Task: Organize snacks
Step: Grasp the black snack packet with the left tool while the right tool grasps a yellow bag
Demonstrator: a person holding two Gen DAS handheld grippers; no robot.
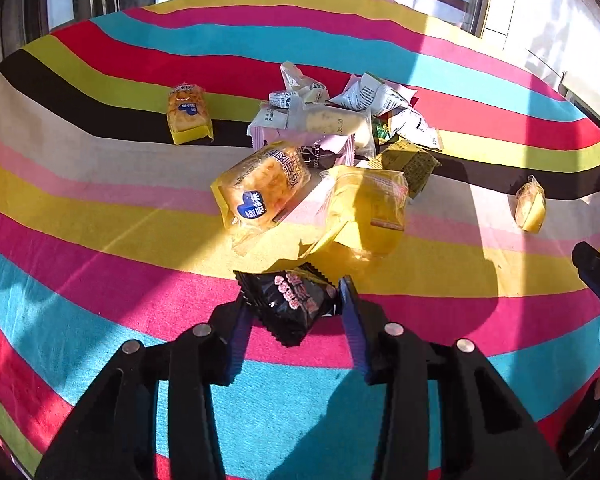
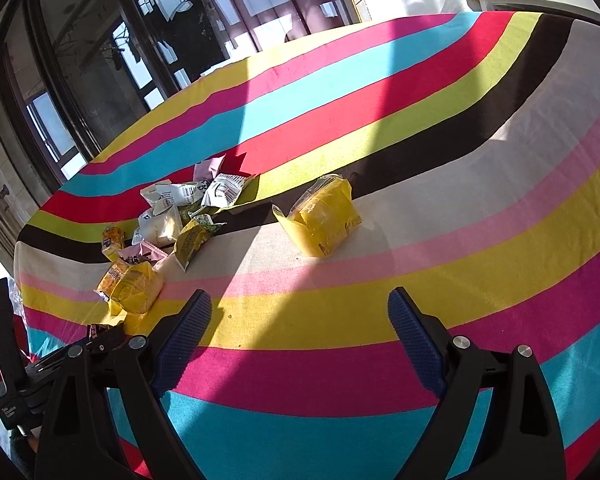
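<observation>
Sunlight falls across a striped cloth (image 1: 100, 208) covering the bench as a person sorts a scatter of wrapped snacks with a hand-held tool in each hand. The left tool (image 1: 296, 308) has its blue pads against both sides of a small black snack packet (image 1: 296, 300), which sits pinched between them at the near edge of the bench, just in front of the main heap; its jaws stand narrow, about the packet's own width, a grip that looks meant to lift this one piece away from the rest. Just beyond it lie two yellow-wrapped cakes (image 1: 260, 188) touching each other, and behind those a loose pile of white, pink and green packets (image 1: 340, 116) near the middle of the bench. One orange-and-yellow cake (image 1: 188, 114) stands apart toward the left edge, and another yellow packet (image 2: 320, 216) rests alone well to the right of the pile, apparently the start of separate groupings, though that is a guess. The right tool (image 2: 300, 316) hovers with its jaws spread wide and nothing between them, pointing down at bare cloth near that lone yellow packet, seemingly held ready. Most of the snacks remain unsorted in the central heap.
</observation>
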